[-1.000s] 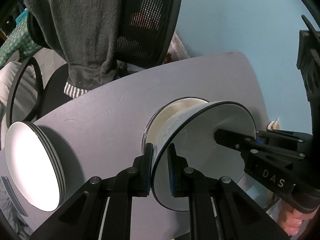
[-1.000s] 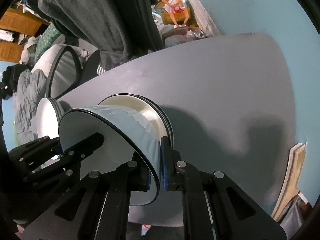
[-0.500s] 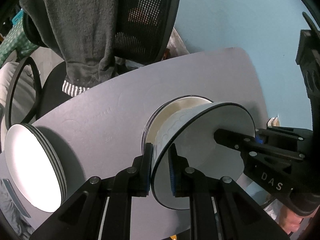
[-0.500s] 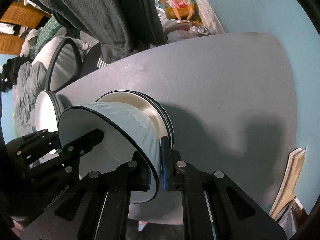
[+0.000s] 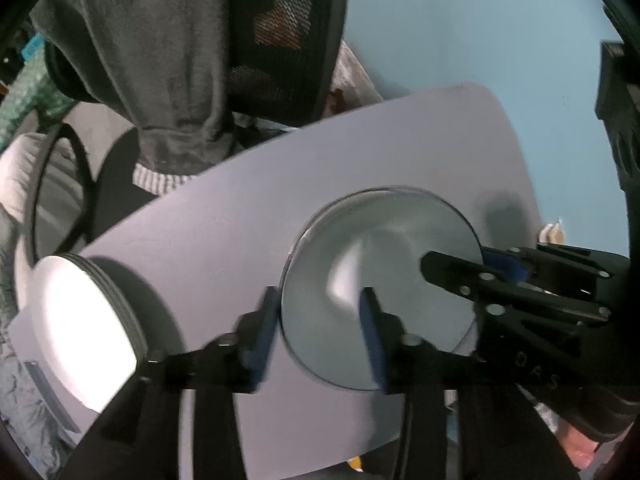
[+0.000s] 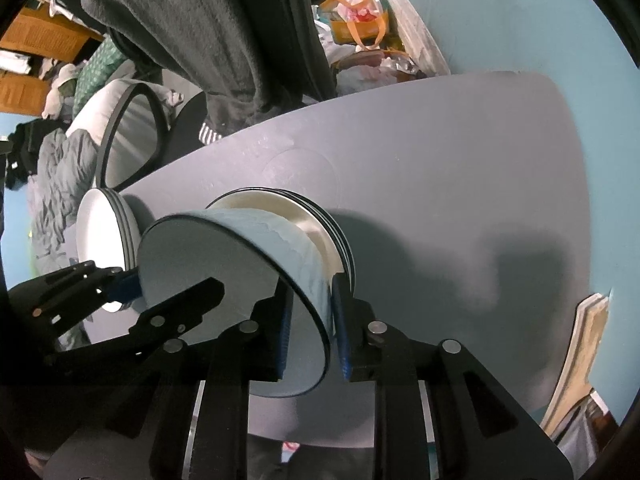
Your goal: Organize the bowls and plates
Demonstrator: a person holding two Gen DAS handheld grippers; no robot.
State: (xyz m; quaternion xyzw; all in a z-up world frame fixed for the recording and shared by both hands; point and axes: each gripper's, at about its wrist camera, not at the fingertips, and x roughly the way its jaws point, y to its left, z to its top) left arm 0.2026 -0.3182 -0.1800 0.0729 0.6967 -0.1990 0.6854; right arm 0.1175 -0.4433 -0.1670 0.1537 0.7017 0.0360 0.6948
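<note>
Bowl [image 6: 208, 264] sits on the plate stack [image 6: 316, 220] about mid-table [image 6: 440, 200], pale blue w/ a dark rim, base apparently down on the top plate. Second plate stack [image 5: 80, 320] is at the table's left edge, well apart. A chair [image 5: 288, 40] w/ a grey sweater [image 5: 160, 60] over it stands behind the far edge.

Left gripper [image 5: 320, 340]: jaws spread wide, near side of the bowl rim between them, neither pad touching as far as I can see. That view is blurry, so it's prob. moving. Right gripper [image 6: 314, 328]: straddles the opposite side of the rim, one finger inside, one outside. The outer pad looks right against the wall, w/ a sliver of gap on the inner side. Can't tell if it's pinching or just let go.

Looks like the release step: bowl placed, grippers to come off.

How to do it well, imo:
- Open the right jaws fully before any pull-back. A half-open pad will drag the rim and skid the bowl across the plate.
- Lift each gripper straight up along the rim first, then back toward the near edge. The inside fingers have to clear the rim, else they hook it and tip the bowl.
- Take the hands off one at a time or evenly. An uneven tug shifts the bowl off-centre on the stack.
- Check the bowl sits flat and roughly centred, since glazed ware on glazed ware prob. slides easily.
- Keep the left arm's exit clear of the second plate stack.
</note>
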